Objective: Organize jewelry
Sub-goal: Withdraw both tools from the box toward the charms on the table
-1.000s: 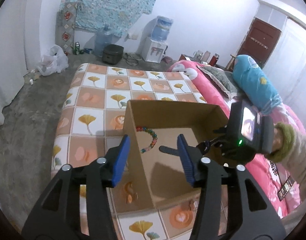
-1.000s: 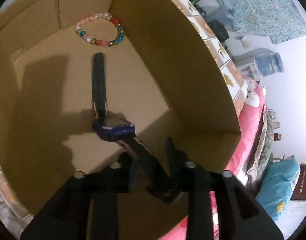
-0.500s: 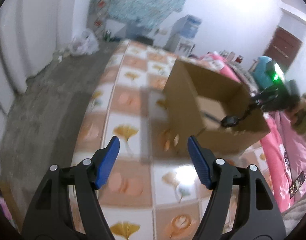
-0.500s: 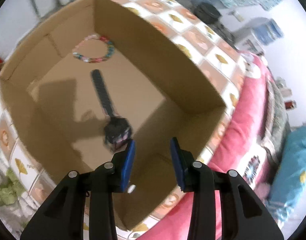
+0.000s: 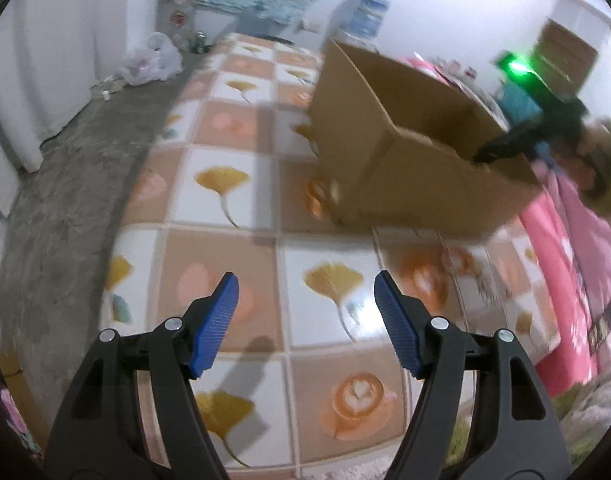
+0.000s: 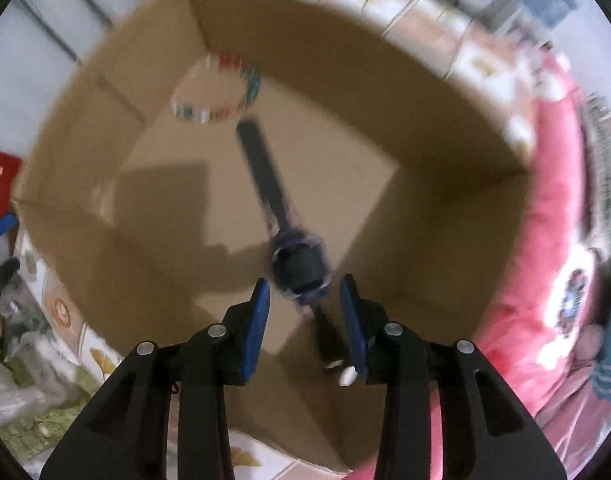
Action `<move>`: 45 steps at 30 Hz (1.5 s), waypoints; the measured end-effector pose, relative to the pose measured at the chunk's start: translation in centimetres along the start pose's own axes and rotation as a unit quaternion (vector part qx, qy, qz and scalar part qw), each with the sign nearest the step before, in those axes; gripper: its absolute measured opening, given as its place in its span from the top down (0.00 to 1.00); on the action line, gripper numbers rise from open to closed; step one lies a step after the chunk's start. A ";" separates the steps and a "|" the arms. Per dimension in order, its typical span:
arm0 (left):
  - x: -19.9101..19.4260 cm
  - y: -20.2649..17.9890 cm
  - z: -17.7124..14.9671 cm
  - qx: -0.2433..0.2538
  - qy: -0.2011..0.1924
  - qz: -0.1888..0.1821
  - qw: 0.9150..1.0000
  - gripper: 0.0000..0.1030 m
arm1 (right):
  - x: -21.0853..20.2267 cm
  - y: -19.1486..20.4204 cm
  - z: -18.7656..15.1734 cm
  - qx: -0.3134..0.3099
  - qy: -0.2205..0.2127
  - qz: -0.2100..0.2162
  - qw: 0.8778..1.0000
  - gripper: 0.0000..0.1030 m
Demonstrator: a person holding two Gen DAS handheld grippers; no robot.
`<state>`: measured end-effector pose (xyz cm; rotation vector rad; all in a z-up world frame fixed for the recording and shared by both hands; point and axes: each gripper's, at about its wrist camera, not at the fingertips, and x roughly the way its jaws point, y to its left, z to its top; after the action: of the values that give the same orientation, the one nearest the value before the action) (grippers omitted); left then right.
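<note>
A: How do the two hands stand?

B: The right gripper points almost straight down into the open cardboard box. The left gripper is tilted down over the patterned cover of the bed, in front of the box, and it is apart from it.

A: And the jaws?

B: The left jaws are spread wide, with nothing between them; only the cover with leaf and coffee prints is seen through the gap. The right jaws stand partly apart. The blue pads do not press on anything.

A: Where is the jewelry?

B: The dark watch lies on the floor of the box. Its face shows just above the gap of the right jaws, and one strap runs away from them toward the far corner. The other strap end passes near the right-side pad, but the picture is blurred, so I cannot tell if it touches. The beaded bracelet lies in the far corner of the box, beside the end of the strap.

A: How much room is there?

B: The box walls rise on all sides of the right gripper, and the floor around the watch is bare. In the left view the right gripper reaches over the near rim of the box. A pink blanket lies to the right of the box, and the grey floor is past the left edge of the bed.
</note>
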<state>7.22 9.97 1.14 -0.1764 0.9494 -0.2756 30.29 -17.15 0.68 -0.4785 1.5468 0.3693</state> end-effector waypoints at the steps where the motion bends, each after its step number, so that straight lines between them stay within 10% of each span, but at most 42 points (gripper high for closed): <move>1: 0.3 -0.5 -0.5 0.005 0.006 -0.001 1.000 0.35 | 0.9 0.0 0.2 0.001 0.016 -0.007 1.000 0.65; 8: 1.8 -3.2 -3.2 0.031 0.044 -0.027 0.998 0.34 | 5.6 0.2 1.7 -0.022 0.099 -0.030 0.994 0.65; 32: 3.4 -5.2 -4.2 0.060 0.074 -0.035 0.995 0.33 | 2.9 -2.8 5.8 0.050 -0.046 -0.177 0.982 0.65; 39: 3.0 -5.3 -4.8 0.063 0.076 -0.026 0.995 0.28 | -4.9 -3.7 2.5 0.128 -0.185 -0.121 0.967 0.64; 45: 3.7 -5.3 -5.7 0.064 0.095 -0.010 0.993 0.25 | -13.2 1.2 -10.4 0.120 -0.377 -0.023 0.918 0.21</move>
<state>3.78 3.59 -3.58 -0.0433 1.1151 -0.3762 20.72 -20.51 14.19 -0.1404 0.8096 0.2741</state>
